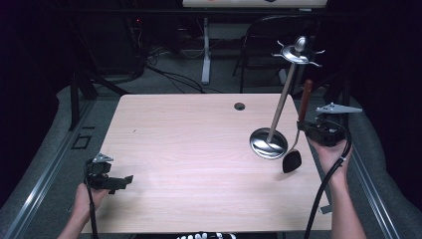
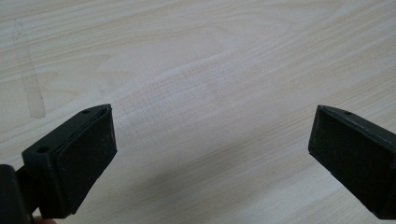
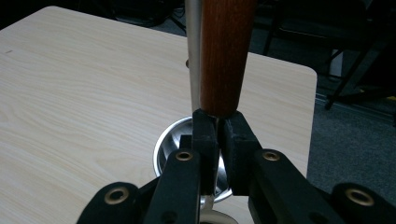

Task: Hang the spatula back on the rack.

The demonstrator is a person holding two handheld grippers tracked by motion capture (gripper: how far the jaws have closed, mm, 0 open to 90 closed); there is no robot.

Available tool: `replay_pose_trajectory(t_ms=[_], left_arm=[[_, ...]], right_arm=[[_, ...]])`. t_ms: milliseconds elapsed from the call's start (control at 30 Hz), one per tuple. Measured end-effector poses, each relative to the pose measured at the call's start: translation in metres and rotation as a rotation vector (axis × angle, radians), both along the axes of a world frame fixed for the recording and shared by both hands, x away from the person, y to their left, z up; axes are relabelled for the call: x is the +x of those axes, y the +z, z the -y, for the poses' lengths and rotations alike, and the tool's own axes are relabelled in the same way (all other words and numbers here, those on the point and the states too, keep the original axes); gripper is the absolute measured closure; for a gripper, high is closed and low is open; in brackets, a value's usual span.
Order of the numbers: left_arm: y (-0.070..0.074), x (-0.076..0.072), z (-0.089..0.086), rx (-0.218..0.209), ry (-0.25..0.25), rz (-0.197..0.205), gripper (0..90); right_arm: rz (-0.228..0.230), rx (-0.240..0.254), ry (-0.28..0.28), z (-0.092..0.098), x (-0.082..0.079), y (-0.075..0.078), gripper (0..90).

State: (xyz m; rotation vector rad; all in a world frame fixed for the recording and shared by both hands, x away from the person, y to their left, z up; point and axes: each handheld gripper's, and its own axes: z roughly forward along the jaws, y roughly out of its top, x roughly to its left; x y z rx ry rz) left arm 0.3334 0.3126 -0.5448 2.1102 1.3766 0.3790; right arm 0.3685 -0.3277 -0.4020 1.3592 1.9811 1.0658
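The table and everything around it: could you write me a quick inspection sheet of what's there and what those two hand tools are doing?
Surface: pale wooden table, small round hole near the far edge.
Job's things: wooden-handled black ladle, held upright beside a metal stand with hooks on top.
Clutter: nothing seen.
Grippers: right tongs shut on the ladle's thin neck below the handle; left tongs open over bare wood.
Cables: a black cable trails from the right tongs; more lie on the floor behind.
Surroundings: dark room, chair behind the table.
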Motion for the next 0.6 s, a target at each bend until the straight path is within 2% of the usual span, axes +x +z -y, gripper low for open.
replay_pose_trajectory(t_ms=[200,600], left_arm=[[-0.001,0.000,0.001,0.001,0.000,-0.003,0.8],[-0.001,0.001,0.002,0.007,-0.007,-0.012,0.8]], right_arm=[[0.019,0.013,-0.014,0.011,0.000,0.005,84.8],[0.066,0.019,-0.016,0.014,0.002,0.023,84.8]])
